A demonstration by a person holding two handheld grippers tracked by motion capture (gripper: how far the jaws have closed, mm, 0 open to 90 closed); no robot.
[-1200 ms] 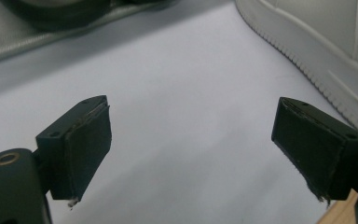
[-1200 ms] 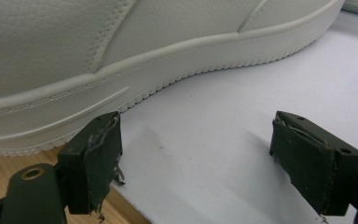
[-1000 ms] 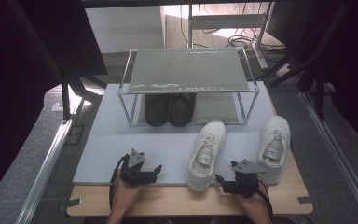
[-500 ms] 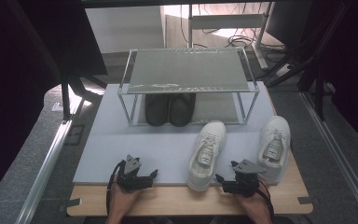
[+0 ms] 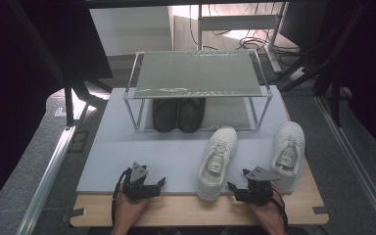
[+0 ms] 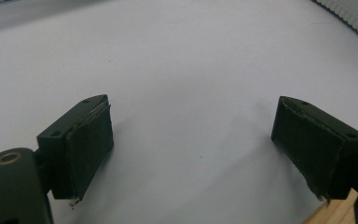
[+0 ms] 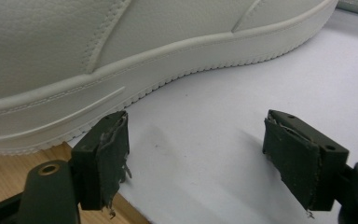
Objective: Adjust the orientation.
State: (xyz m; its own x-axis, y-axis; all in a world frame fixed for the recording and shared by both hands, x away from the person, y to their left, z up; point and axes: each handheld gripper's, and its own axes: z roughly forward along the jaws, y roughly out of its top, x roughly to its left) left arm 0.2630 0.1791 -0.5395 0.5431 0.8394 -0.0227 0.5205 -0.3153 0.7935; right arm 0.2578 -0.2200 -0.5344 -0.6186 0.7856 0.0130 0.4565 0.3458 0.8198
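A: Near edge first. Right gripper (image 5: 238, 188) rested at the front of the table (image 5: 186, 215), jaws spread wide with nothing between them. Left gripper (image 5: 157, 184) likewise, jaws apart over bare grey mat (image 6: 177, 70).

B: Where did the shoe lie relative to the right one?

A: The nearer white sneaker (image 5: 217, 161) stood just to the right gripper's left and slightly ahead; in the right gripper view its sole wall (image 7: 135, 65) ran just past the left-hand jaw, close to it, not between the jaws. Long axis ran heel-near, toe-far, tilted a little rightward toward the rack (image 5: 196, 78).

B: Which hand was closer?

A: Right, clearly. The left gripper sat well apart from it across open mat. My reading: the right gripper would need to swing left to straddle the heel.

B: Counts?

A: White sneakers: two, the second (image 5: 288, 152) lying further right, toe pointing away. Dark shoes (image 5: 178, 114): two, side by side on the rack's lower level. Rack: one, top shelf bare. Grippers: two.
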